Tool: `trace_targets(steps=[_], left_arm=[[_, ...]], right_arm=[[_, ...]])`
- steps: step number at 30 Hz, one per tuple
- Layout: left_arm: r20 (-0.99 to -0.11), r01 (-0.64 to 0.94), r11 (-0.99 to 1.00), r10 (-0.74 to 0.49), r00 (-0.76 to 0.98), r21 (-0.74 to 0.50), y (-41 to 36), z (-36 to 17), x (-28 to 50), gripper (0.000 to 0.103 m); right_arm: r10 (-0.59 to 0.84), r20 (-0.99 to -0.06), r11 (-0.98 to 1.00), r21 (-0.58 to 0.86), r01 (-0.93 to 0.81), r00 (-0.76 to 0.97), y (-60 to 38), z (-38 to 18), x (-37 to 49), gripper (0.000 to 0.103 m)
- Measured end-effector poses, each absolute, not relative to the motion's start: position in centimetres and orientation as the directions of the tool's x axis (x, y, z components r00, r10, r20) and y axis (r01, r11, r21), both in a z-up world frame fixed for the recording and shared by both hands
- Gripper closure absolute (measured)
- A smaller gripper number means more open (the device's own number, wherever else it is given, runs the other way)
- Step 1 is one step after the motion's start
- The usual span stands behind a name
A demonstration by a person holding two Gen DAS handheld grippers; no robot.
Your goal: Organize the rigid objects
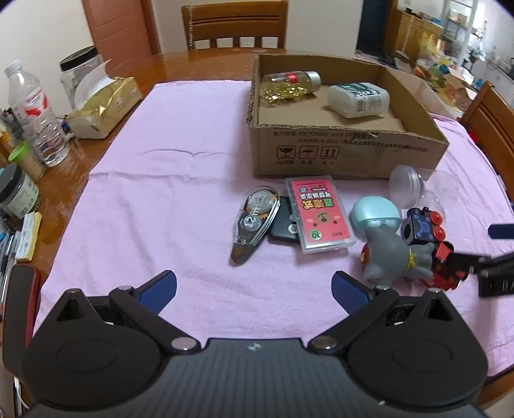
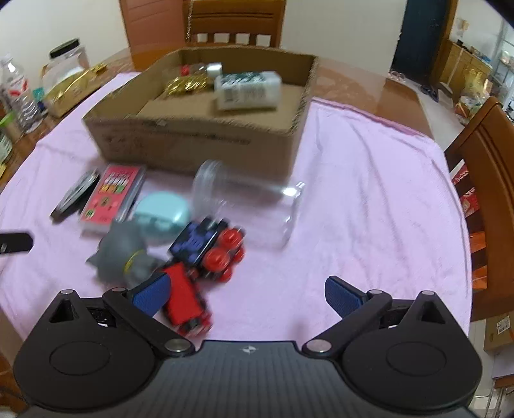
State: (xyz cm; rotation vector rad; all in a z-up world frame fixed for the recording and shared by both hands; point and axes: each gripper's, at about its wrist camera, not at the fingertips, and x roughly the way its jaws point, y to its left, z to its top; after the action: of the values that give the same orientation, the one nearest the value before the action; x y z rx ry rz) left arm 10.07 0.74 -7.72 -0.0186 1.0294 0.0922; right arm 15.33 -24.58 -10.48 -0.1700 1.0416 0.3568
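A cardboard box (image 1: pixel 347 154) on the pink cloth holds a bottle of yellow capsules (image 1: pixel 289 87) and a white bottle (image 1: pixel 358 99). In front of it lie a correction tape (image 1: pixel 255 220), a pink card case (image 1: pixel 319 213), a grey figure with a teal cap (image 1: pixel 384 247), a red and blue toy train (image 1: pixel 433 244) and a clear jar (image 1: pixel 406 186). My left gripper (image 1: pixel 253 289) is open and empty over bare cloth. My right gripper (image 2: pixel 247 292) is open, its left finger (image 2: pixel 151 294) against the train (image 2: pixel 205 257); the clear jar (image 2: pixel 244 205) lies beyond.
Left of the cloth stand a water bottle (image 1: pixel 35 112), a gold tissue pack (image 1: pixel 102 107), a clear canister (image 1: pixel 82 75) and small jars (image 1: pixel 17 189). Wooden chairs stand at the far side (image 1: pixel 234 24) and the right (image 2: pixel 485 180). The box (image 2: pixel 199 138) is blurred in the right wrist view.
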Motion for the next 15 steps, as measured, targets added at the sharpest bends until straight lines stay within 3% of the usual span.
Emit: trace_targets(steps=[15], left_arm=[[-0.862,-0.004,1.0,-0.003,0.507,-0.006,4.1,-8.7,11.2,0.001]], right_arm=[[0.145,-0.923,0.941,0.016,-0.339,0.357,-21.2,-13.2,11.4,0.0]])
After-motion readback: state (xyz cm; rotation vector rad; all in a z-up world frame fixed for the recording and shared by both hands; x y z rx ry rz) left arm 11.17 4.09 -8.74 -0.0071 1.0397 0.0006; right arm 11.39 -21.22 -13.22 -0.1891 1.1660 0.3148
